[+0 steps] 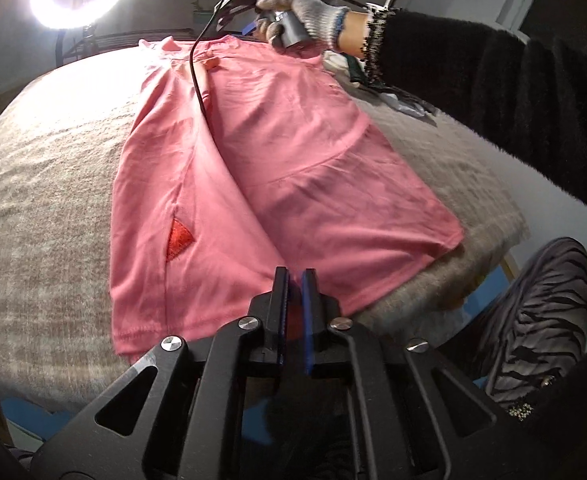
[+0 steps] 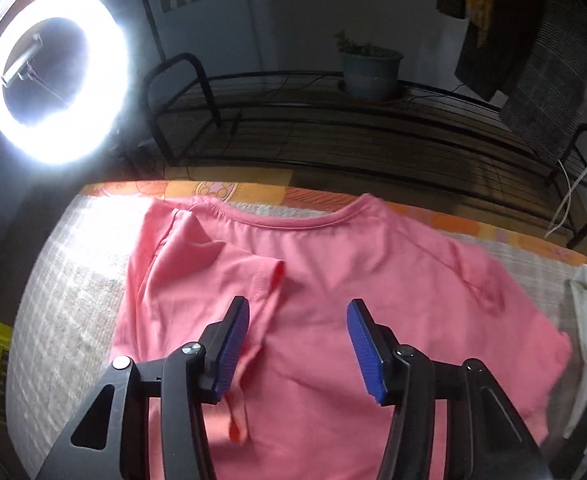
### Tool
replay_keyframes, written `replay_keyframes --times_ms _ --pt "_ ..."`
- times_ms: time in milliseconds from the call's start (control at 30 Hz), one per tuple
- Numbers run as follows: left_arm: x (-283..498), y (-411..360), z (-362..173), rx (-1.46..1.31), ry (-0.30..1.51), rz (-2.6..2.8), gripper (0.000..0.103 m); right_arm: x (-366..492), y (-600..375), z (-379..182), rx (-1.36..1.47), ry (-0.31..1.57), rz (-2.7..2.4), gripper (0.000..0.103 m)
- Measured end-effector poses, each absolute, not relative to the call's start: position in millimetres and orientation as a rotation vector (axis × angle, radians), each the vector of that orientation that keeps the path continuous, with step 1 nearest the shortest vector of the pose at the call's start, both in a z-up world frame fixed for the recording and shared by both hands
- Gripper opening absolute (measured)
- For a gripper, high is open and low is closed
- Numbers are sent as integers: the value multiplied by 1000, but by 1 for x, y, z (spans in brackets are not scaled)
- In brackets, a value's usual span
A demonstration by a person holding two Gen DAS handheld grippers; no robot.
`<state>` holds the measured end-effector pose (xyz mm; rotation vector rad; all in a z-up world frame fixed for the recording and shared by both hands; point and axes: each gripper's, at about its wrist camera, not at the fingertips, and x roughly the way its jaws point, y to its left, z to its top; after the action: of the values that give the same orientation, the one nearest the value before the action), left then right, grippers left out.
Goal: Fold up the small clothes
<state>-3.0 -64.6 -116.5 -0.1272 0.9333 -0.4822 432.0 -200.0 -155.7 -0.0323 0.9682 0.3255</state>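
Note:
A pink T-shirt [image 1: 277,168] lies flat on a grey-beige blanket [image 1: 45,184], its left side and sleeve folded in over the body. A red patch [image 1: 179,242] shows near the hem. My left gripper [image 1: 295,276] hovers at the hem edge with its jaws nearly closed; no cloth shows between them. My right gripper [image 2: 297,312] is open and empty above the shirt's [image 2: 353,280] chest, below the neckline, with the folded sleeve [image 2: 253,276] by its left finger. In the left wrist view a gloved hand holds the right gripper's handle [image 1: 293,26] at the collar end.
A ring light [image 2: 53,76] glares at the far left. A black metal rack [image 2: 333,128] with a potted plant [image 2: 369,68] stands behind the table. White and dark cloths [image 1: 353,66] lie at the right edge. The person's dark sleeve [image 1: 493,92] and patterned trousers [image 1: 545,312] are on the right.

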Motion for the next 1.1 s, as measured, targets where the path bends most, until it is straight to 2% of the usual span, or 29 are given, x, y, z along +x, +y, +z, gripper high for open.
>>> replay_keyframes --times_ms 167,300,500,633,767,867,1100 --pt "-33 -73 -96 -91 866 -539 24 390 -249 -124 -2 938 309 58" --pt "-52 -67 -81 -84 821 -538 25 349 -290 -96 39 899 297 57" --pt "-50 -14 -81 -152 836 -399 26 246 -326 -65 120 864 407 56" --pt "-36 30 -100 -233 924 -319 26 166 -312 -90 117 932 532 56" --pt "-23 38 -125 -225 992 -297 26 96 -275 -146 115 1087 649 52" --pt "-14 29 -141 -200 1045 -316 26 69 -249 -183 119 1192 705 47" --pt "-3 21 -144 -129 1007 -283 26 45 -220 -223 43 1279 732 46"
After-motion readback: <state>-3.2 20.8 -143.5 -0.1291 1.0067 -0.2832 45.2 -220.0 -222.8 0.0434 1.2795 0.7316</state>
